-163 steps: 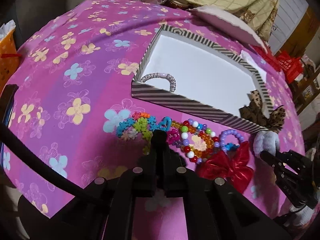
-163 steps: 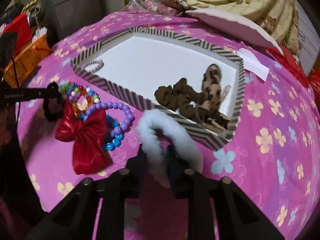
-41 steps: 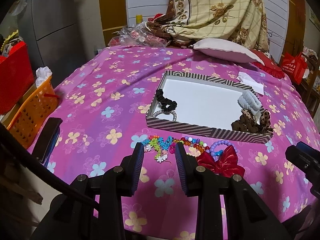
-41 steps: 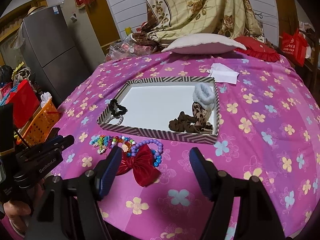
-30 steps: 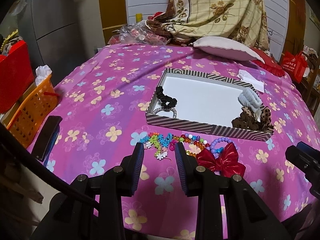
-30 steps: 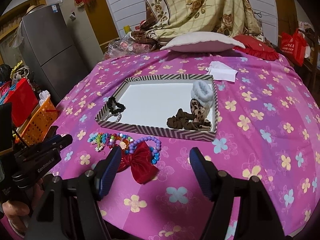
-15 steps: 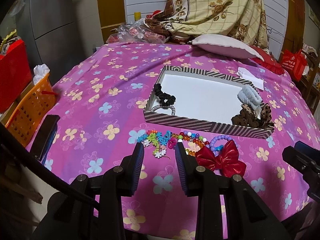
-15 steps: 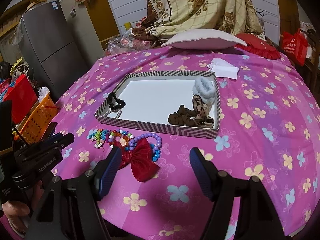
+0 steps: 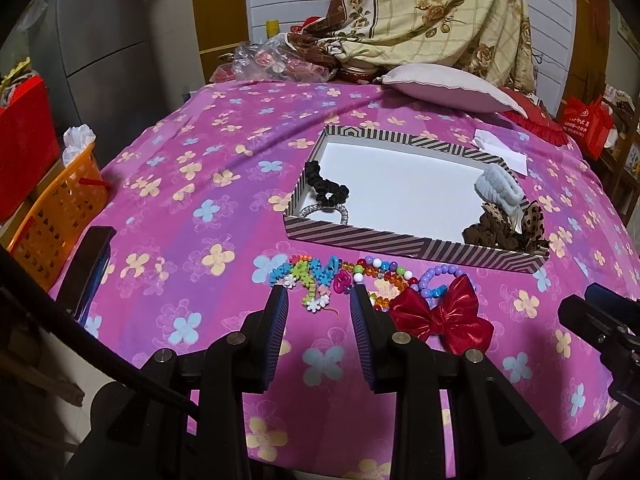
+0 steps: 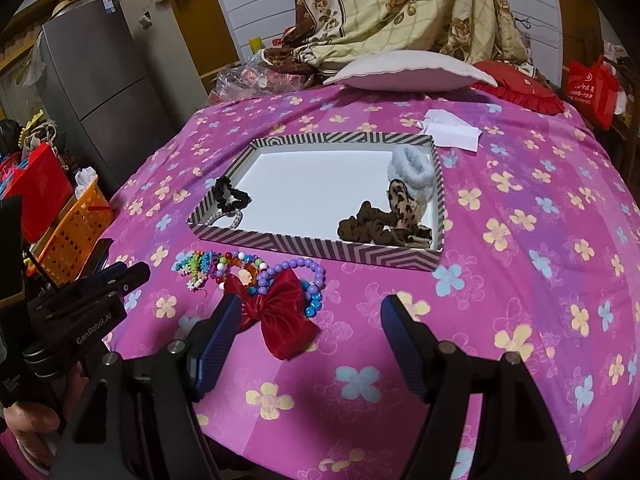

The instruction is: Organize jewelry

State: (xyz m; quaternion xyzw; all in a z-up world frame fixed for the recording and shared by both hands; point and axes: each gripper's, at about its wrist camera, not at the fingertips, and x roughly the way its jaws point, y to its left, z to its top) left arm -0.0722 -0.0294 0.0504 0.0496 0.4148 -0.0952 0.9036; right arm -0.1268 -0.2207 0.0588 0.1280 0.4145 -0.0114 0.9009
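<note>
Both grippers hang empty: the left gripper (image 9: 319, 294) moderately parted, the right gripper (image 10: 310, 306) spread wide. Glossy plastic bead bracelets (image 9: 360, 270) and a shiny red satin bow (image 9: 442, 316) lie mid-frame below the striped cardboard tray (image 9: 400, 240).

A box (image 9: 412, 240) is sitting in the middle of the table (image 9: 180, 208). Inside it, two hair ties (image 9: 326, 192) are lying in the near left corner and three scrunchies (image 9: 500, 208) are bunching along the right wall. In front of the box, beaded bracelets (image 9: 360, 272) are lying in a row, with a bow (image 9: 444, 316) at the row's right end. Behind the box, a pillow (image 9: 444, 88) is resting at the far edge. A basket (image 9: 60, 216) is standing left of the table.
</note>
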